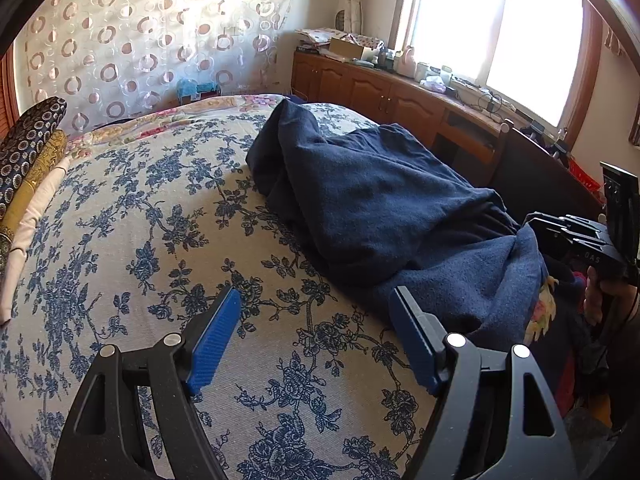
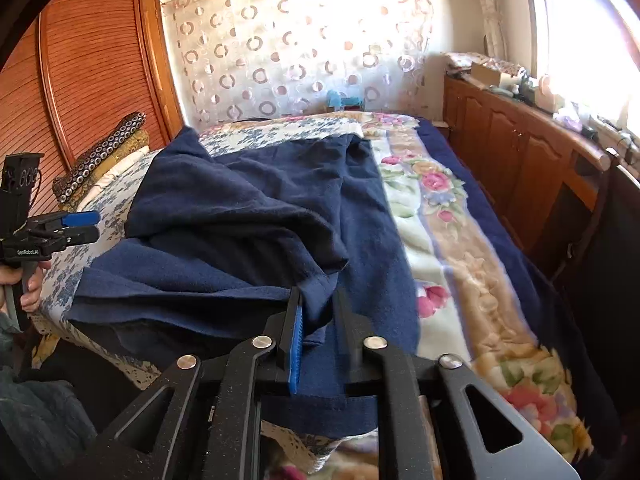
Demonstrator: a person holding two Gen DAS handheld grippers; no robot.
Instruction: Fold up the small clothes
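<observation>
A dark navy garment (image 1: 380, 200) lies crumpled on the bed with the blue floral sheet (image 1: 168, 240). My left gripper (image 1: 316, 304) is open and empty, low over the sheet, its right finger next to the garment's near edge. It also shows at the left of the right wrist view (image 2: 86, 226). My right gripper (image 2: 318, 300) is shut on the garment's near edge (image 2: 316, 312), with cloth pinched between the blue pads (image 2: 296, 344). The right gripper shows at the right edge of the left wrist view (image 1: 560, 232), holding the cloth's end.
Rolled patterned cloths (image 1: 28, 152) lie along the bed's left side. A flowered blanket (image 2: 460, 240) covers the bed's right part. A wooden cabinet (image 1: 380, 88) with clutter stands under the window. A wooden wardrobe (image 2: 80, 80) stands at the left.
</observation>
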